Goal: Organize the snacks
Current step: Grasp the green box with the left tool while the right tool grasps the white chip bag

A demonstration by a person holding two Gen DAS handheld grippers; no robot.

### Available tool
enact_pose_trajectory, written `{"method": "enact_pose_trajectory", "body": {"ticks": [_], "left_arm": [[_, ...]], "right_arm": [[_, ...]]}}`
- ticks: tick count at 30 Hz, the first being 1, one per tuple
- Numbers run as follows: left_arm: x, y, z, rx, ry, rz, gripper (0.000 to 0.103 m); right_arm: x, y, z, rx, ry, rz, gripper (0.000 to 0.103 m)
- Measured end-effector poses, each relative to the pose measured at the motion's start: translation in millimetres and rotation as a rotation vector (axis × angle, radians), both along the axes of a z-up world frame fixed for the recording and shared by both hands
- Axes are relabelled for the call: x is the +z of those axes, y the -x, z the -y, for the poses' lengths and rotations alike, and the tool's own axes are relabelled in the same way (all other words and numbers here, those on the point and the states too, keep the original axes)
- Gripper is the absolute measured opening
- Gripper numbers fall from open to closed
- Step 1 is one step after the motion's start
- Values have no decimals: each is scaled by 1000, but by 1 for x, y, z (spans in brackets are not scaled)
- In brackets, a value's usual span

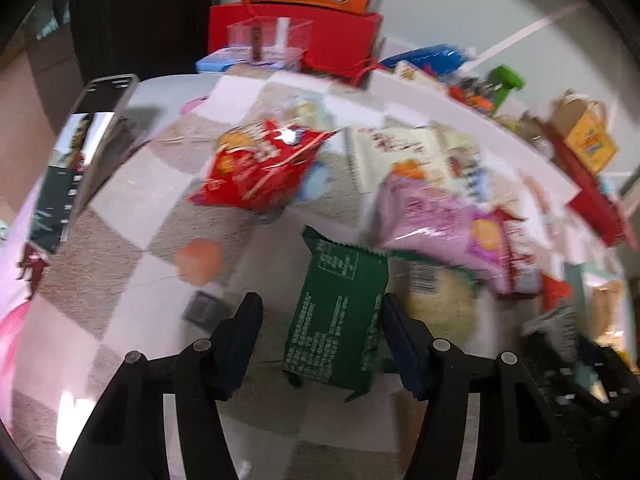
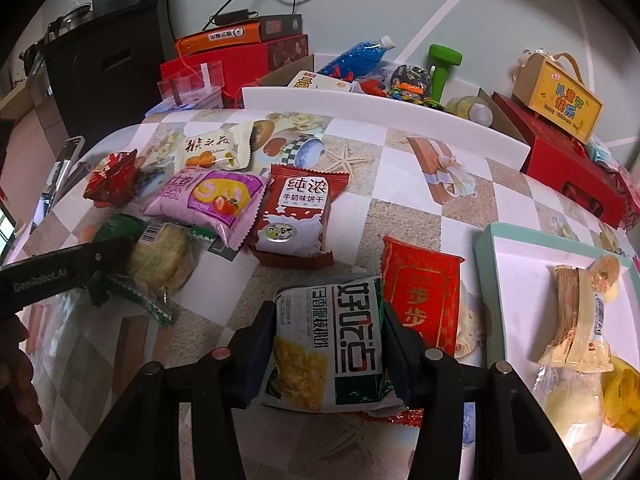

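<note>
My right gripper [image 2: 326,344] is shut on a white and green snack packet [image 2: 324,344], both pads pressing its sides just above the checked tablecloth [image 2: 400,200]. A red packet [image 2: 420,300] lies right beside it. In the blurred left wrist view my left gripper [image 1: 324,320] straddles a dark green packet [image 1: 340,312]. Its right finger touches the packet's edge, and a gap shows at the left finger. More snacks lie beyond: a pink packet [image 2: 208,200], a dark red biscuit packet [image 2: 296,216], a cream packet [image 2: 216,148] and a small red one [image 2: 112,180].
A teal-rimmed tray [image 2: 486,240] at the right holds a few wrapped snacks. Red boxes [image 2: 572,168], a yellow gift box [image 2: 560,100], a green dumbbell [image 2: 442,64] and a cardboard box line the far edge. A phone [image 1: 80,160] leans at the left.
</note>
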State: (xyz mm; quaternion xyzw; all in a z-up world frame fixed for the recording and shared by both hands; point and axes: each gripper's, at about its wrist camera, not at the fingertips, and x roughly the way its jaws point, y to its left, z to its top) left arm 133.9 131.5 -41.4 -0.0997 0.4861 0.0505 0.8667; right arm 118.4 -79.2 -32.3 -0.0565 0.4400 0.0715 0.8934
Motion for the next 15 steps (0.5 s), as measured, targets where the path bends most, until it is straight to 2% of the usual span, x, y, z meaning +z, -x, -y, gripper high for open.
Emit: {"method": "enact_pose_trajectory", "body": {"ticks": [2, 7, 8, 9, 10, 15], "left_arm": [[-1, 0, -1, 3, -27, -3, 62], [-2, 2, -4, 11, -3, 7, 61], [-2, 2, -4, 9, -5, 7, 59], [-2, 2, -2, 6, -5, 9, 53], [-2, 1, -2, -3, 4, 13, 40], [3, 3, 3, -26, 42, 31, 41]], "right_arm": [[0, 1, 2, -5, -3, -1, 54], [0, 1, 3, -10, -4, -1, 54], [0, 1, 3, -10, -4, -1, 54], [0, 1, 3, -11, -3, -1, 54], [0, 2, 3, -11, -3, 0, 53], [6, 6, 6, -14, -26, 15, 52]]}}
